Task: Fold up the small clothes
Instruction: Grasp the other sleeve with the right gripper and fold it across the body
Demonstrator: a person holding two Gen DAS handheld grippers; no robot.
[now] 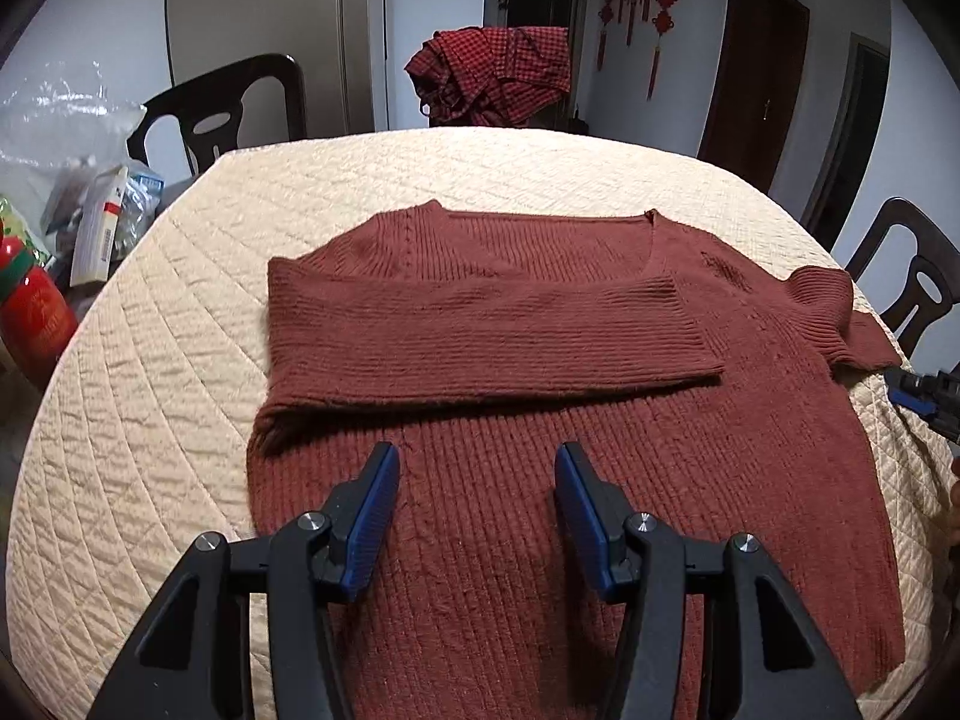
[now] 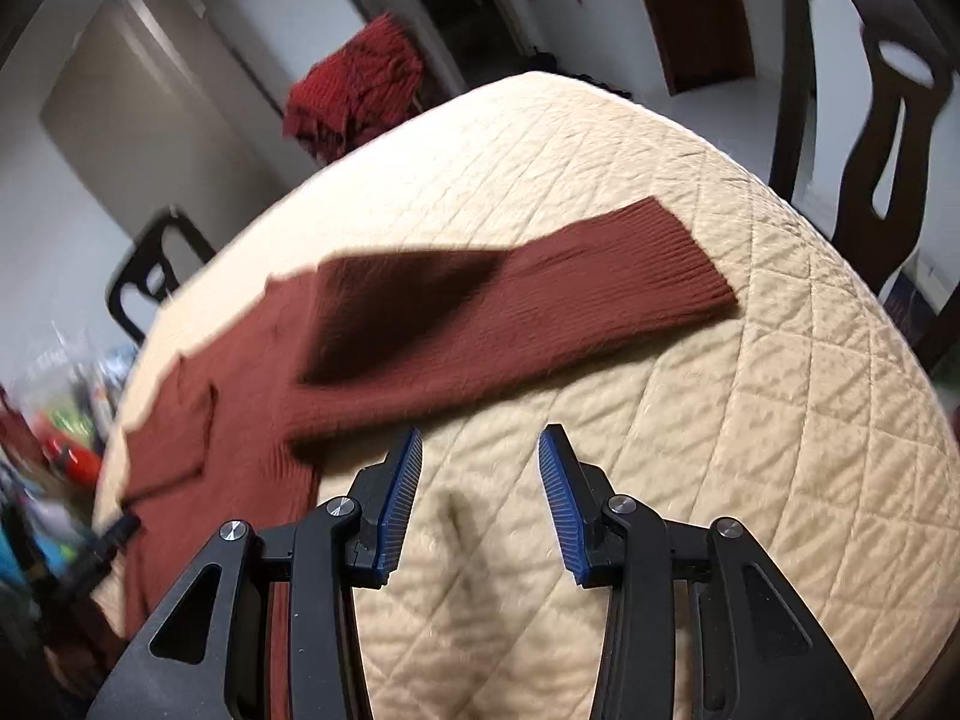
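Observation:
A rust-red ribbed sweater [image 1: 540,420] lies flat on the cream quilted table cover [image 1: 180,360]. Its left sleeve [image 1: 480,336] is folded across the chest. Its right sleeve [image 2: 540,300] stretches out flat over the cover, cuff toward the chair. My left gripper [image 1: 477,456] is open and empty, hovering over the sweater's lower body. My right gripper [image 2: 480,450] is open and empty above the bare cover, just in front of the right sleeve; it also shows at the right edge of the left wrist view [image 1: 927,396].
A red checked garment [image 1: 498,72] hangs on a chair at the table's far side. Dark chairs stand at the back left [image 1: 222,108] and the right [image 2: 870,90]. Bags, boxes and a red bottle [image 1: 36,312] clutter the left side.

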